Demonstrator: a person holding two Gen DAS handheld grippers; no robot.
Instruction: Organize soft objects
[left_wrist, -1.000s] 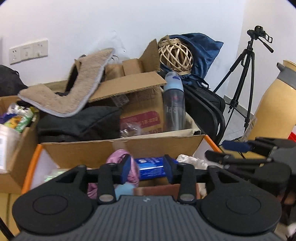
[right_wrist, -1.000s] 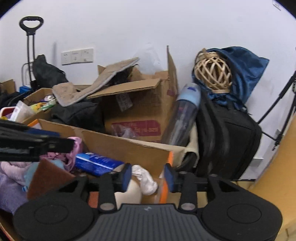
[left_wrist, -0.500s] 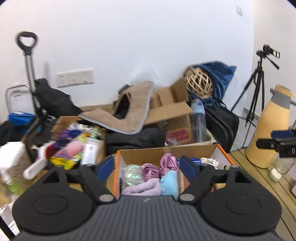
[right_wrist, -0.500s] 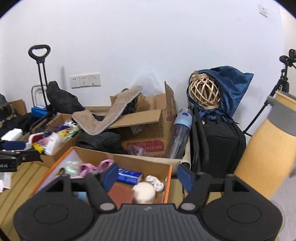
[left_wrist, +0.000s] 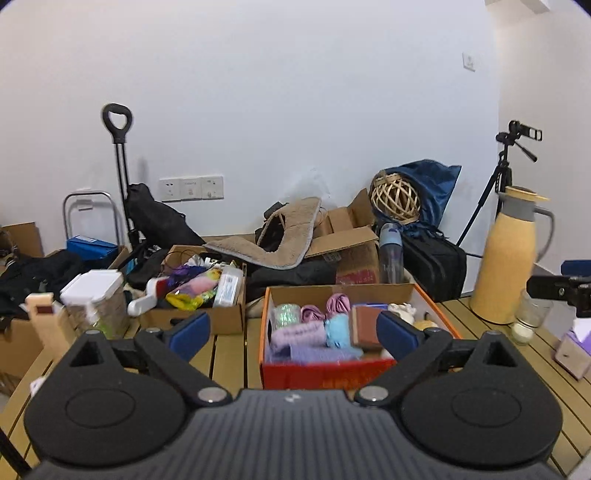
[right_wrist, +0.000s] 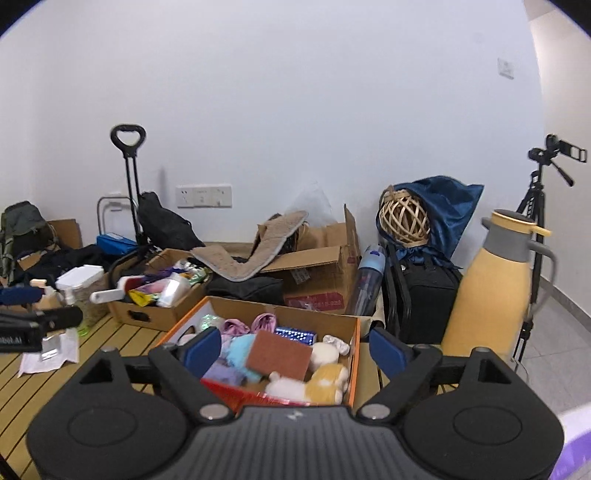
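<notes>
Left gripper (left_wrist: 293, 330) jaws spread wide, nothing between them; right gripper (right_wrist: 294, 347) likewise wide apart, empty; both hover short of orange box (left_wrist: 325, 373), its near wall partly cut off by gripper bodies; inside box: lilac knit (left_wrist: 297, 336), light-blue fluff (left_wrist: 338, 328), brown pad (right_wrist: 279, 354), plush toy (right_wrist: 314, 384) at near right corner, blurred; purple bundles (right_wrist: 264, 323) at far side, hard to identify; yellow thermos (left_wrist: 511, 258) right of box; cluttered cardboard box (left_wrist: 207, 291) left of it.
</notes>
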